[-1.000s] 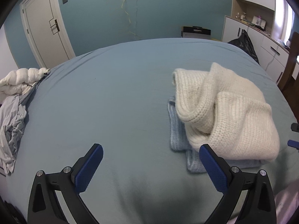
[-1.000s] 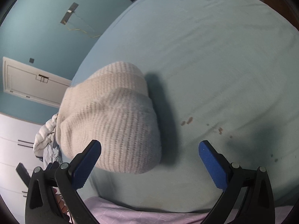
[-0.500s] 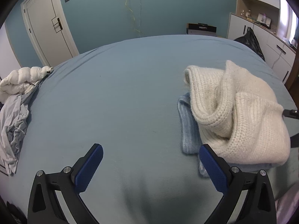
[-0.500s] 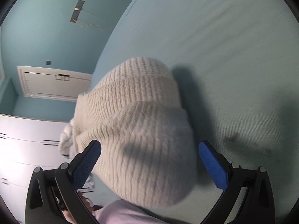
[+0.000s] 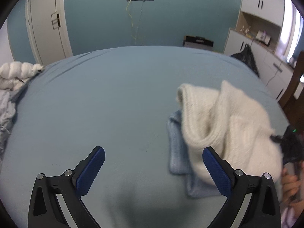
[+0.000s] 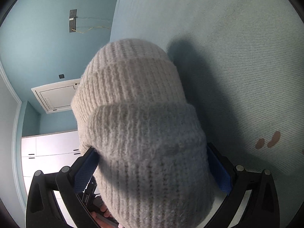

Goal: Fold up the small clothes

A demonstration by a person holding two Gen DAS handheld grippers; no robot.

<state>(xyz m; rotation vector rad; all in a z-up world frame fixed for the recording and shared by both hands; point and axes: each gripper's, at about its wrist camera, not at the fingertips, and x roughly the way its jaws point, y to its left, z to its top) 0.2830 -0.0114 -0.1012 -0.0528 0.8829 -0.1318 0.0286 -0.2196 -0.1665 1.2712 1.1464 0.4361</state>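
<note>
A folded cream knit sweater [image 5: 228,125] lies on a folded light blue knit garment [image 5: 176,144] at the right of the blue bed [image 5: 106,98]. My left gripper [image 5: 152,169] is open and empty, low over the bed, left of the pile. In the right wrist view the cream sweater [image 6: 144,129] fills the space between my right gripper's [image 6: 152,169] open fingers, whose blue pads [image 6: 85,169] stand on either side of it, still wide apart. The right gripper shows in the left wrist view [image 5: 288,144] at the sweater's right edge.
A white duvet [image 5: 17,72] and grey cloth [image 5: 5,114] lie at the bed's left edge. A door [image 5: 45,24], white cabinets [image 5: 266,60] and a dark bag [image 5: 247,58] stand beyond the bed. Brown stains [image 6: 267,142] mark the sheet.
My right gripper has moved forward onto the cream sweater, which now sits between its fingers. The left gripper has drifted slightly and stays open.
</note>
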